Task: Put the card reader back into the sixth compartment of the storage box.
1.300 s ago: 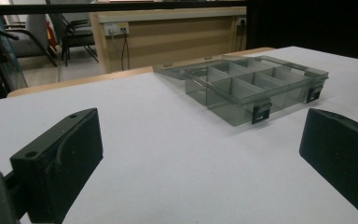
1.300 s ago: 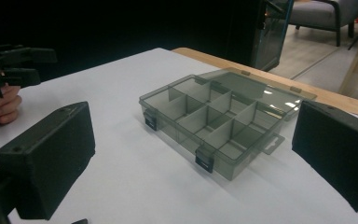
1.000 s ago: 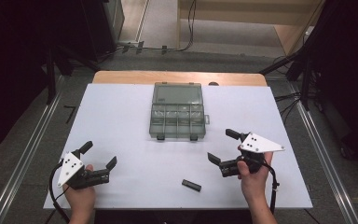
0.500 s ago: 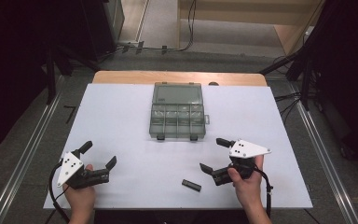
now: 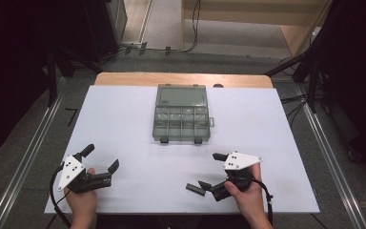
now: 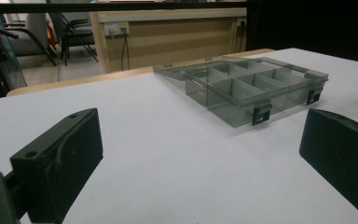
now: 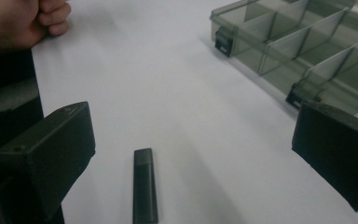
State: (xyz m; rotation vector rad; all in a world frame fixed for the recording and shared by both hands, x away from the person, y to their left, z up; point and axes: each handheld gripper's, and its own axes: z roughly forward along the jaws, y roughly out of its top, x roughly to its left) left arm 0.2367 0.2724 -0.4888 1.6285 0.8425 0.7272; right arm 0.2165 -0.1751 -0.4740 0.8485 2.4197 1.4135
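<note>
A small black rectangular stick point(image 5: 195, 189), shaped like a USB drive, lies flat on the white worktop point(image 5: 133, 119) near its front edge, just in front of the right tool point(image 5: 211, 171), whose jaws stand wide apart with the stick between them in the right gripper view point(image 7: 145, 191). Farther back, at the worktop's middle, sits a clear grey compartment box point(image 5: 181, 113) with its lid open. The left tool point(image 5: 101, 158), held at the front left corner well apart from the stick, also has its jaws spread open and holds nothing.
</note>
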